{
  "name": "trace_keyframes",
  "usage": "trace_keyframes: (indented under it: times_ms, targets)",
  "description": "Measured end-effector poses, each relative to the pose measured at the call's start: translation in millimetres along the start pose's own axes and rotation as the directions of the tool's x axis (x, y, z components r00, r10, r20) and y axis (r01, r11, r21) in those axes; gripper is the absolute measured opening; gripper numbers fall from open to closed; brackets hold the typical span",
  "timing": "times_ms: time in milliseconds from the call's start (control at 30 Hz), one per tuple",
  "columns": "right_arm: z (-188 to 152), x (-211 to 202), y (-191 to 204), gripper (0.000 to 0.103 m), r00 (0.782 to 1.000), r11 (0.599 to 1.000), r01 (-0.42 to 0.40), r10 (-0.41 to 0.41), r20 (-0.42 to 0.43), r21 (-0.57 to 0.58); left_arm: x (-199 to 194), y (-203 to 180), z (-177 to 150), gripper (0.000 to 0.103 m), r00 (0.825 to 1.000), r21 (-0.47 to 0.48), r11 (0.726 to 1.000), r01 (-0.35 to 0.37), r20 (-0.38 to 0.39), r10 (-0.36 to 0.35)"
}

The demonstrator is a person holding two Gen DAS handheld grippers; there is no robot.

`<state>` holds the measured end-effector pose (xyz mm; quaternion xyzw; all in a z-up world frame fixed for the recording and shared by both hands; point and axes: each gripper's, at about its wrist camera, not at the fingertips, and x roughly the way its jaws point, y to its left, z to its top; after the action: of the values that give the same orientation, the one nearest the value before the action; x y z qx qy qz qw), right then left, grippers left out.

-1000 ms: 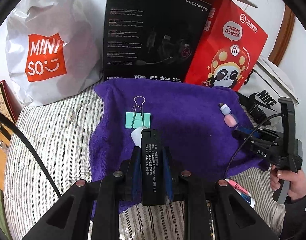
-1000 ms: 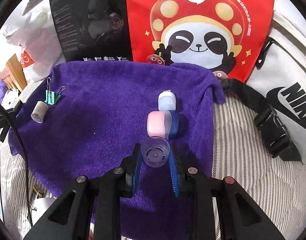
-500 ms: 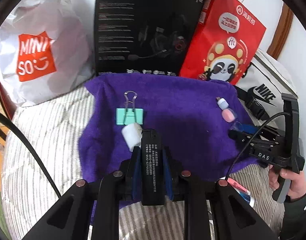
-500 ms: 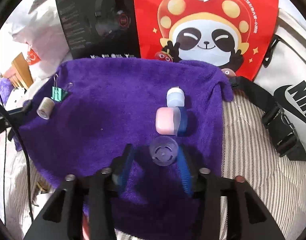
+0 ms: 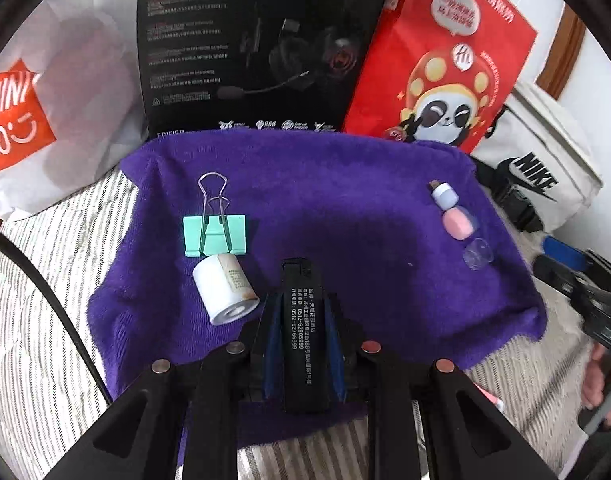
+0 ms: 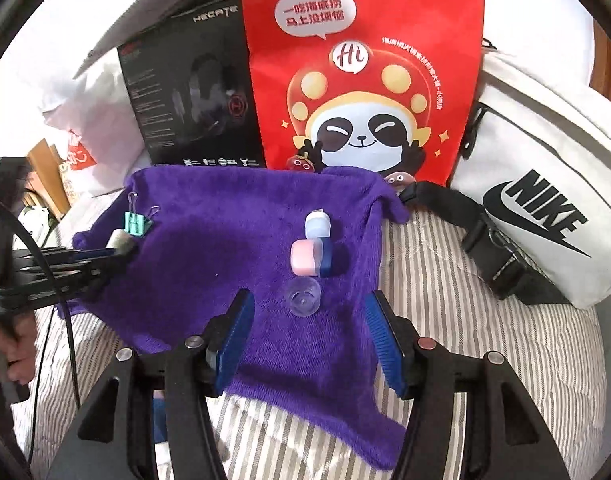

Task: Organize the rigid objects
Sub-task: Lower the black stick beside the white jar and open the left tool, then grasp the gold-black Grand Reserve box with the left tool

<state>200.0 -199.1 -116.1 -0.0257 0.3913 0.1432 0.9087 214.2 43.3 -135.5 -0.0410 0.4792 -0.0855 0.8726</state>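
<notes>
A purple towel (image 5: 345,184) (image 6: 233,216) lies on the striped bed. My left gripper (image 5: 303,300) is shut on a black rectangular bar (image 5: 303,332) held low over the towel's near edge. Left of it lie a white roll (image 5: 225,292) and a mint binder clip (image 5: 214,234). My right gripper (image 6: 307,312) is open and empty, drawn back from a clear round cap (image 6: 303,296) on the towel. Beyond the cap lie a pink-and-blue case (image 6: 309,256) and a pale blue cap (image 6: 317,224). These three also show at the right in the left wrist view (image 5: 459,224).
A black headset box (image 5: 249,44), a red panda bag (image 5: 445,60), a white Miniso bag (image 5: 45,92) and a white Nike bag (image 6: 545,200) with a black strap and buckle (image 6: 489,248) stand behind and beside the towel. Striped bedding (image 6: 485,340) surrounds it.
My right gripper opened, let go of the clear cap onto the towel and pulled back. My left gripper moved right with the black bar, uncovering the white roll.
</notes>
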Motion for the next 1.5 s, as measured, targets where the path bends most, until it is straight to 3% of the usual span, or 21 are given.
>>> trace_keyframes:
  times_ms: [900,1033,1100,1500]
  targets:
    - [-34,-30,3,0.058,0.999,0.999,-0.031,0.032,-0.03,0.033,12,2,-3,0.021,0.994,0.066,0.993,-0.1,-0.041,0.103]
    - [-46,-40,0,0.058,0.999,0.998,-0.033,0.035,-0.039,0.052,13,-2,-3,0.034,0.995,0.067,0.994,-0.083,-0.049,0.087]
    - [-51,-46,0,0.058,0.998,0.997,-0.04,0.042,-0.039,0.063,11,-3,-2,0.035,0.995,0.053,0.995,-0.081,-0.057,0.084]
    - [-74,-59,18,0.058,0.994,0.995,-0.094,0.095,-0.06,0.012,-56,-32,-40,0.036,0.998,0.069,0.996,-0.058,-0.019,0.06]
